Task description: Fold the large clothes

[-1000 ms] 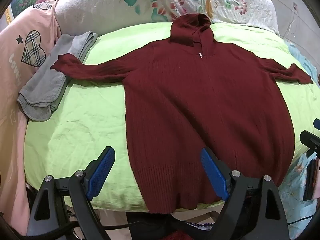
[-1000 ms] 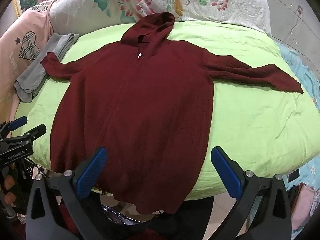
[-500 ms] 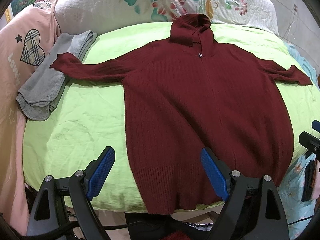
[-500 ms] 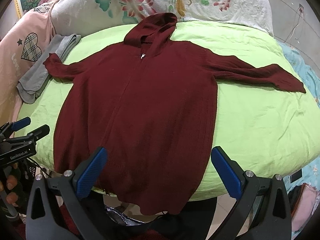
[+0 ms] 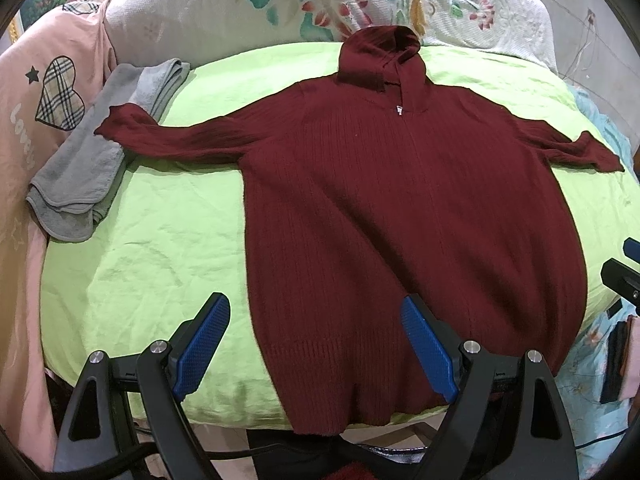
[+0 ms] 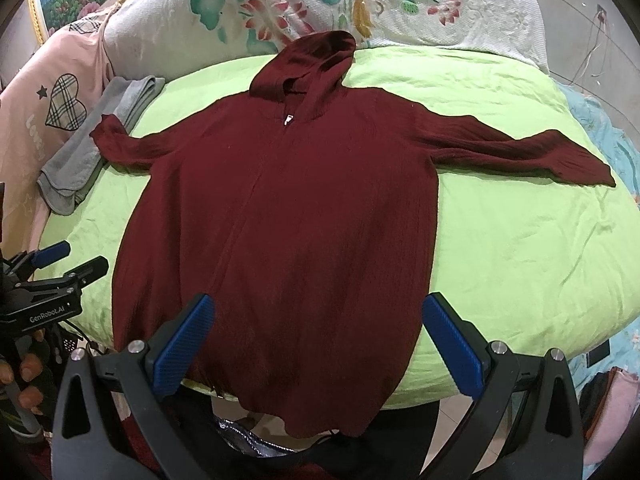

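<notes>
A ribbed, dark red knit hooded sweater [image 5: 400, 208] lies flat and face up across the middle of the frame on a wrinkled lime-green sheet [image 5: 160, 240], sleeves spread wide, hood toward a floral quilt [image 5: 320, 0] at the top, hem draping over the near edge. A folded grey garment [image 5: 80, 168] sits under the sleeve cuff at upper left. The left gripper [image 5: 316, 344] and right gripper [image 6: 316, 344] hover near the hem, blue textured pads wide apart, holding nothing.

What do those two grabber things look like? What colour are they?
Both are black plastic claws. The left gripper has two flat blue fingers with a bumpy grid texture, round silver bolts and a thin black cable underneath. The right gripper matches it. Seen from the right wrist camera, the left one's body carries white "GenRobot.AI" lettering.
</notes>
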Available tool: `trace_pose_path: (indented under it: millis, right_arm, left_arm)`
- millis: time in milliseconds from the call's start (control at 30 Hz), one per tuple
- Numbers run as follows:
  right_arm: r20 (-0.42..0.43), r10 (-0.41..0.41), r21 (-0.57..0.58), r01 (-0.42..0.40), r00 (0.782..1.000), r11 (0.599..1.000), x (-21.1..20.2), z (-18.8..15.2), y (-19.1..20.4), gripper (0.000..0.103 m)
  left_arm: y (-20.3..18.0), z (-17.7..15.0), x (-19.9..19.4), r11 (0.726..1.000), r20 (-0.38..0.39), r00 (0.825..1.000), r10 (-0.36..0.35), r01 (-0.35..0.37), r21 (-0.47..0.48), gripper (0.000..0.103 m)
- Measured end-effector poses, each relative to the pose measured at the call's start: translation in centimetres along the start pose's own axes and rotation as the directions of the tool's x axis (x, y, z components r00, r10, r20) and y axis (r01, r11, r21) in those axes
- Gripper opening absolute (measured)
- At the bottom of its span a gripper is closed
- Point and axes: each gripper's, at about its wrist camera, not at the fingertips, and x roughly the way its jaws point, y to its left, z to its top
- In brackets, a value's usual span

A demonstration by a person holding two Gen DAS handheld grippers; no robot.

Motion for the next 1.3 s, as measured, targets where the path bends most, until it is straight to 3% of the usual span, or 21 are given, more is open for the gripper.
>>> trace_pose_path:
  millis: [200,333,467,567,633,833,933,967,1000,1167,1233,1300]
  right_arm:
    - [0.017,0.010,0.037,-0.010,1.000,0.999,0.1,0.2,-0.9,0.103]
    - [0.032,0.023,0.080,-0.026,0.999,0.996,0.1,0.3,-1.8,0.103]
    - [0.041,0.030,0.125,-0.035,0.999,0.992,0.3,0.3,-3.1,0.103]
    - [0.052,0.028,0.154,-0.036,0.998,0.987,0.6,0.4,-4.2,0.103]
    - [0.066,0.048,0.178,-0.059,0.997,0.982,0.7,0.5,-5.1,0.097]
    - [0.109,0.081,0.316,-0.112,0.991,0.942,1.7,0.9,-10.9,0.093]
    - [0.131,0.041,0.413,-0.092,0.991,0.906,2.3,1.2,-15.9,0.083]
    - [0.132,0.012,0.451,-0.070,0.991,0.890,2.5,1.5,-17.9,0.072]
    - [0.134,-0.010,0.490,-0.057,0.991,0.870,2.8,1.6,-20.0,0.070]
    - [0.167,-0.119,0.677,-0.026,0.979,0.736,3.7,2.7,-31.3,0.063]
    - [0.181,-0.139,0.752,-0.046,0.973,0.658,4.2,3.1,-35.6,0.063]
    - [0.194,-0.154,0.783,-0.058,0.969,0.620,4.5,3.9,-38.0,0.059]
  left_arm:
    - [-0.3,0.3,0.4,1.000,0.029,0.999,-0.022,0.022,0.000,0.088]
    - [-0.3,0.8,0.6,0.998,0.105,0.993,-0.051,0.054,-0.022,0.088]
    - [-0.6,1.1,1.2,0.997,0.079,0.994,-0.069,0.072,-0.029,0.088]
    - [-0.4,1.5,1.4,0.994,0.121,0.988,-0.092,0.099,-0.052,0.088]
    - [-0.4,1.9,1.8,0.993,0.122,0.987,-0.105,0.111,-0.048,0.088]
    - [-0.7,3.5,3.4,0.993,0.081,0.991,-0.104,0.108,-0.048,0.088]
    - [-0.7,4.0,4.3,0.993,0.048,0.994,-0.102,0.105,-0.056,0.088]
    - [-0.7,4.1,4.5,0.993,0.040,0.994,-0.100,0.103,-0.057,0.088]
    - [-0.8,4.2,4.9,0.993,0.026,0.995,-0.098,0.100,-0.058,0.088]
    - [-1.6,4.2,6.2,0.997,-0.002,0.997,-0.073,0.073,-0.021,0.088]
    - [-2.0,4.2,6.7,0.997,-0.020,0.997,-0.073,0.073,-0.007,0.088]
    - [-2.4,4.3,7.4,0.997,-0.042,0.996,-0.075,0.075,-0.002,0.088]
